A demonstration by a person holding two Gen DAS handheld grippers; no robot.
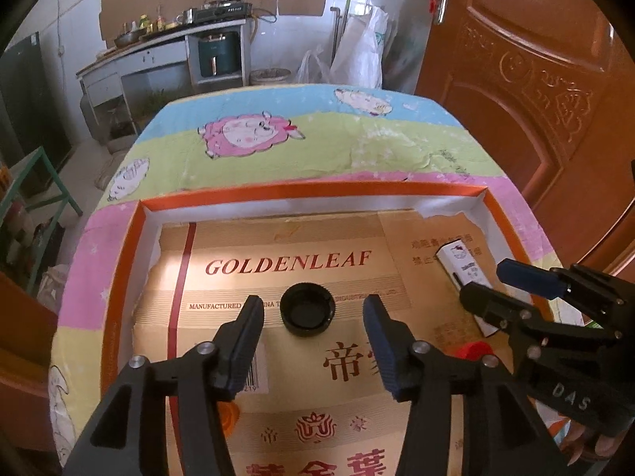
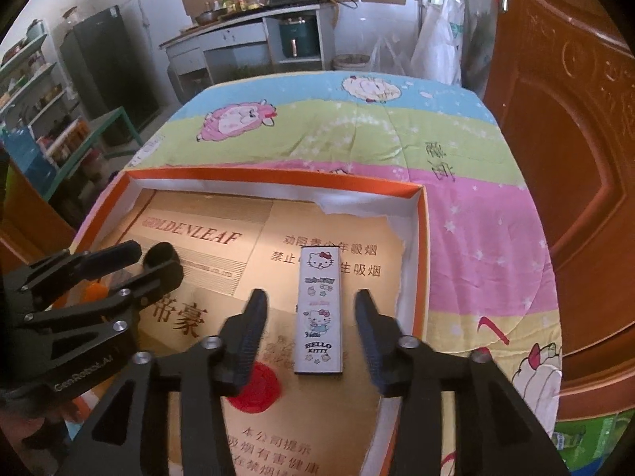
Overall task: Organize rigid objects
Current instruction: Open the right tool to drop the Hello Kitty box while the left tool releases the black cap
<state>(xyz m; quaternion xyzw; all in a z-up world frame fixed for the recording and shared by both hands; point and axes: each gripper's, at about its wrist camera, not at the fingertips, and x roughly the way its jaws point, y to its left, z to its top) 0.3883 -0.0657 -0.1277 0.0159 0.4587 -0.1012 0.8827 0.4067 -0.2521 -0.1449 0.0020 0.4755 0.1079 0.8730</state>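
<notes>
Grippers both stand apart, nothing clamped. Left gripper (image 1: pixel 313 309) straddles black bottle cap (image 1: pixel 307 308), which lies open side up on the cardboard lining of orange tray (image 1: pixel 301 190). Right gripper (image 2: pixel 311 305) straddles white Hello Kitty box (image 2: pixel 320 309), lying flat near tray's right wall. Looks like a release, w/ both items placed. Best lift straight up, no sideways drift, so fingers don't nudge either item.

Cap and Hello Kitty case lying in the orange-rimmed box

The black bottle cap (image 1: pixel 306 308) lies open side up on the box (image 1: pixel 309 192) floor; the slim white Hello Kitty case (image 2: pixel 320 309) lies flat at its 3 o'clock, well apart, long axis toward 12.
</notes>
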